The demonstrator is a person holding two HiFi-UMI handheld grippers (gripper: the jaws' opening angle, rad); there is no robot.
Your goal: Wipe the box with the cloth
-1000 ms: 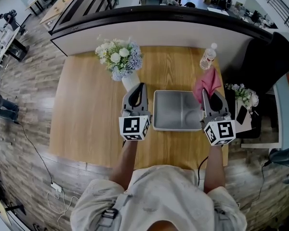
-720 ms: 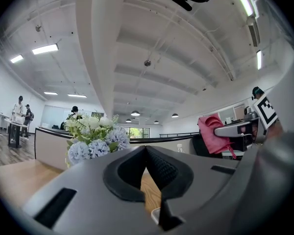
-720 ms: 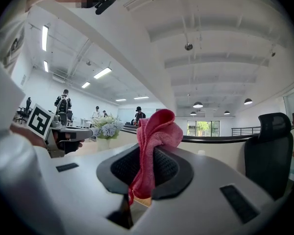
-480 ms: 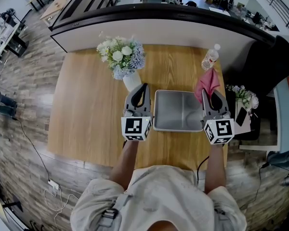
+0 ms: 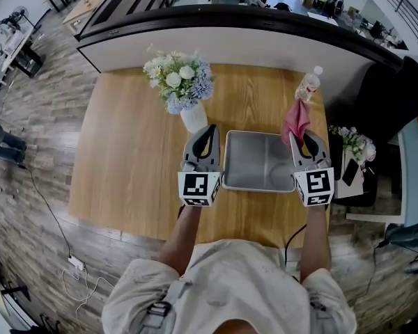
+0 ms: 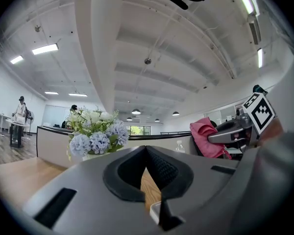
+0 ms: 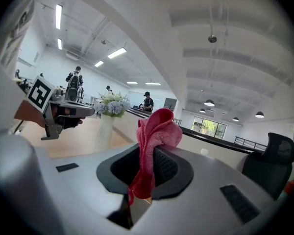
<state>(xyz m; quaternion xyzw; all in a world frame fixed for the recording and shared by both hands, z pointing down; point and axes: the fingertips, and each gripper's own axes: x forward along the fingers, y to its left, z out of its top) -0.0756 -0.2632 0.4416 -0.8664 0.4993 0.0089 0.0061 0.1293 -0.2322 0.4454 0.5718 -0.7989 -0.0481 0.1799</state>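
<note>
No word, brand or number is legible. The only signs are coded black-and-white squares — the left marker on the cube behind the jaws of the left gripper, the right marker likewise behind the right gripper. The bottle beyond the right jaws carries a label — too small to read.
</note>
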